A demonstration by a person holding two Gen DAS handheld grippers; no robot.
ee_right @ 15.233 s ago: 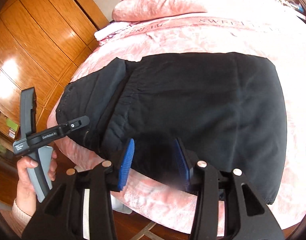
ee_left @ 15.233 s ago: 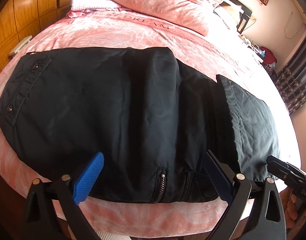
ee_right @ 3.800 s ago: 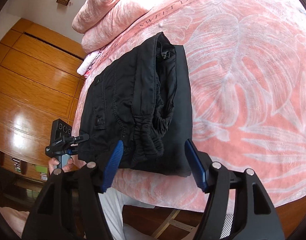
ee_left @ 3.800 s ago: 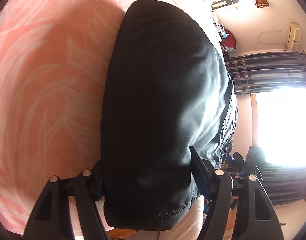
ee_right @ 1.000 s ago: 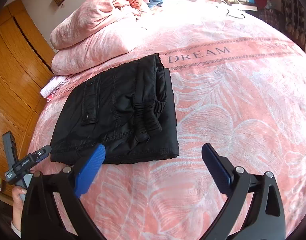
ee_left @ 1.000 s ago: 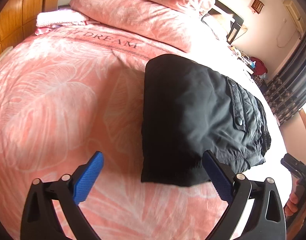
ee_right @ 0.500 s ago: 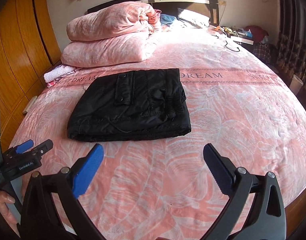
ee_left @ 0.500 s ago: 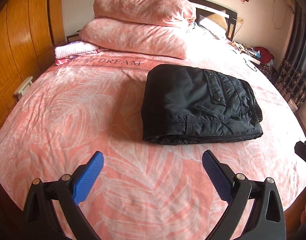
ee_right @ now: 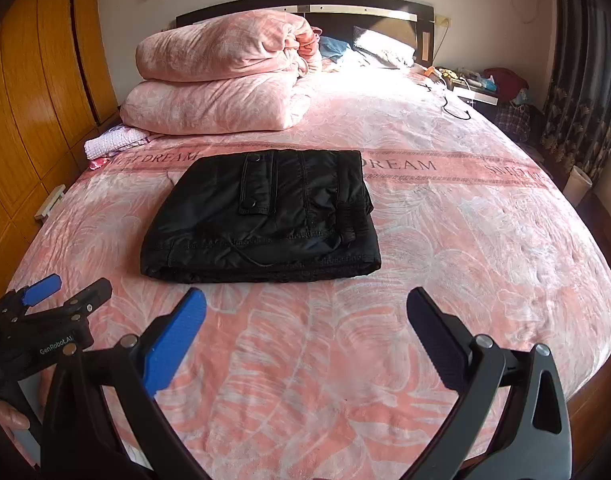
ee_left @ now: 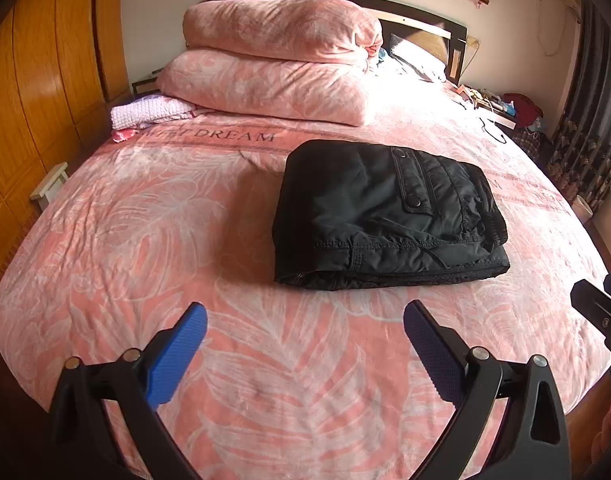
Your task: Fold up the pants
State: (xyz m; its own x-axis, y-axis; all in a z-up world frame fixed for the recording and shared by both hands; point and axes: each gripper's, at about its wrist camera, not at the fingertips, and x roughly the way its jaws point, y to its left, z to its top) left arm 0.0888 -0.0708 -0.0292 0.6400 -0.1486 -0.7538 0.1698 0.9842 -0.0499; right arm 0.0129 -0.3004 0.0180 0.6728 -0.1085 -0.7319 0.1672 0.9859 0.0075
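Black quilted pants lie folded into a thick rectangle on the plush pink bed, before the pillows. Your left gripper and right gripper hover near it, fingers spread, empty.

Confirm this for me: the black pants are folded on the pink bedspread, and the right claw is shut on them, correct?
Not quite. The black folded pants do lie on the pink leaf-patterned bedspread, but the right claw is open and clear of them, as the right wrist view shows.
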